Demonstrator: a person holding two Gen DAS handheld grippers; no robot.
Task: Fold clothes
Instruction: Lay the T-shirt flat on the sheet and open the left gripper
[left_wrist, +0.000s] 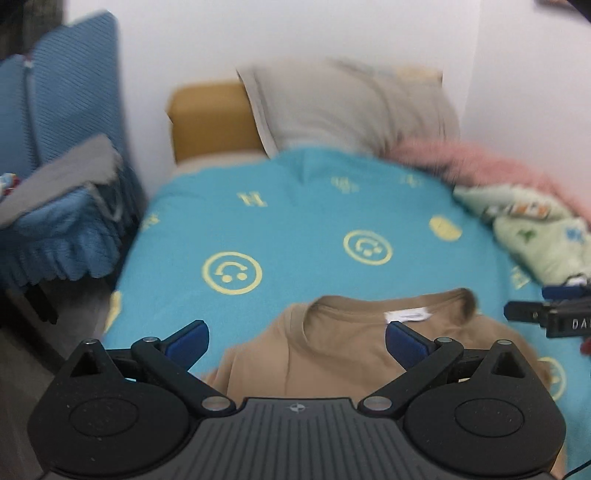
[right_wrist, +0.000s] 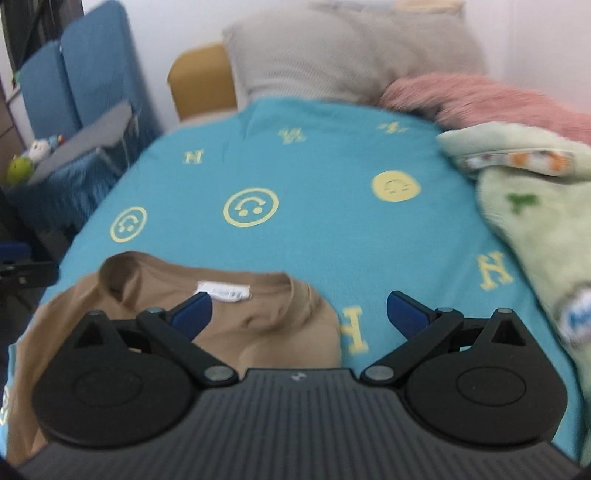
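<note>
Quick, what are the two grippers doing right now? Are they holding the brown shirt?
Left gripper: open, holding nothing, above the brown shirt.
Right gripper: open, holding nothing, above the shirt's edge.

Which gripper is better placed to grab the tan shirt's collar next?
Left. The left gripper has its open jaws over the tan shirt near the collar; the right gripper is mostly over the blue bedspread.
</note>
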